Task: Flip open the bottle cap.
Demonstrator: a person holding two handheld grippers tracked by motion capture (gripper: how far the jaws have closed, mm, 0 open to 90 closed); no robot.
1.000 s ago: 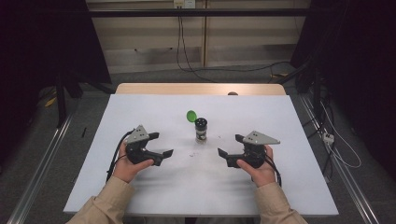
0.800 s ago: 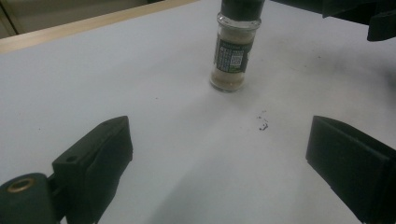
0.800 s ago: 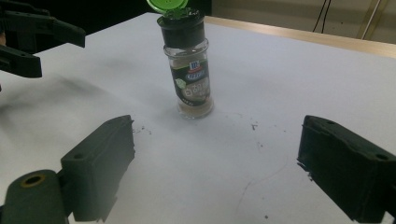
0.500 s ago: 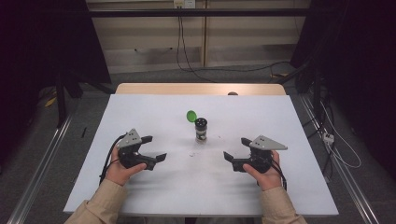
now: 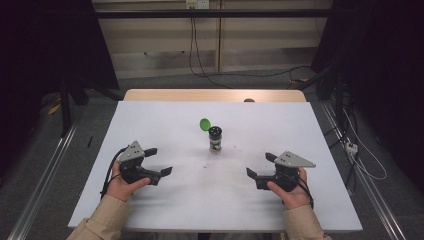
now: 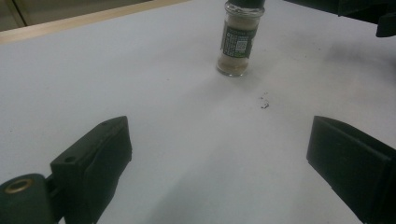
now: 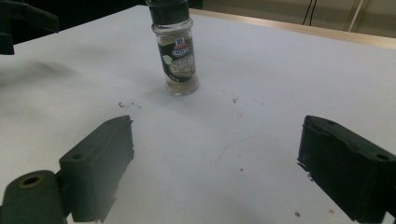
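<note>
The big white desk [image 5: 165, 200] holds very little. That leaves lots of room for both hands to work.

The left gripper [image 5: 159, 162] rests low on the near left part of the desk. The right gripper [image 5: 260, 166] rests low on the near right part. Both point in toward the middle, where a small spice jar [image 5: 215, 139] stands. I think they sit like this so that either one can go to the jar from its own side. The jaws of both grippers are spread wide, and nothing is between them. Both grippers are well apart from the jar, so it stands alone and nothing touches it.

The jar stands upright near the middle of the desk, between the two grippers and a bit farther back. It is clear glass with a dark label. In the left gripper view the jar [image 6: 237, 39] shows pale powder low inside. In the right gripper view the jar [image 7: 176, 53] shows a red mark on its label and a dark top.

A round green lid [image 5: 205, 124] is at the top of the jar, on its far left side, and looks flipped open.

A few tiny dark crumbs [image 6: 264, 101] lie on the desk close to the jar.
</note>
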